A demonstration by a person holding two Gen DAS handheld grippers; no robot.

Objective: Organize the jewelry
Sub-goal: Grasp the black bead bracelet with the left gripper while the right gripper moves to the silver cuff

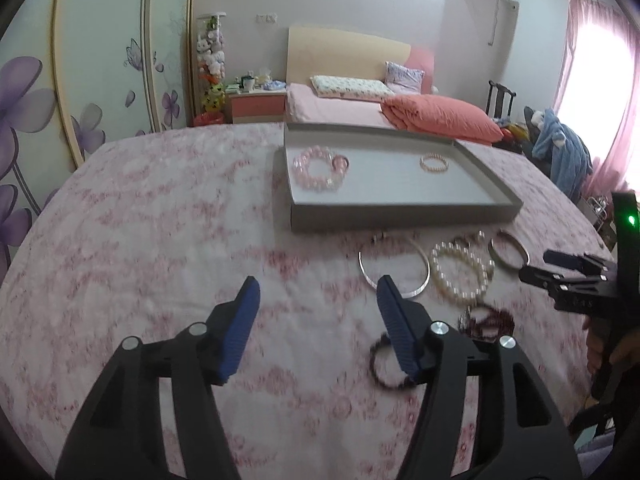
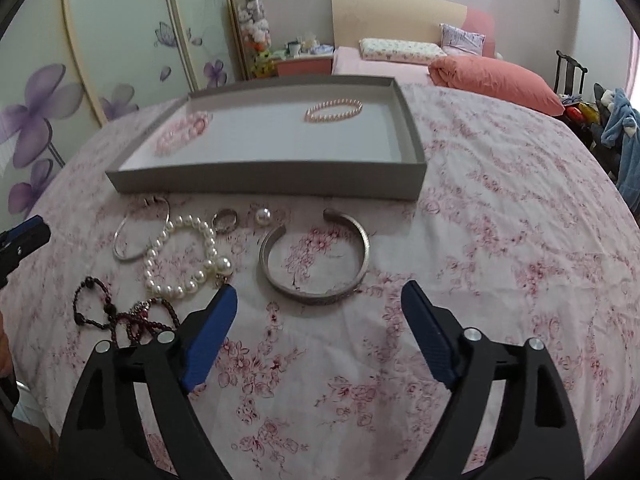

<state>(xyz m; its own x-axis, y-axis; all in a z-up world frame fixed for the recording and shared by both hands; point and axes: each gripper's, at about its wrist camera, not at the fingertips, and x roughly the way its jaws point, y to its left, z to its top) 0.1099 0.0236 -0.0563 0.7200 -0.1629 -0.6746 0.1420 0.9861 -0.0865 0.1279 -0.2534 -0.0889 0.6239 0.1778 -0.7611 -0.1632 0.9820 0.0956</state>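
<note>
Left wrist view: my left gripper is spread wide and empty above the floral cloth. The grey tray already holds two pink bracelets.

Right wrist view: my right gripper is wide apart, empty, just short of the silver cuff. Judged step: next pick. Advance, straddle the band, close.
</note>
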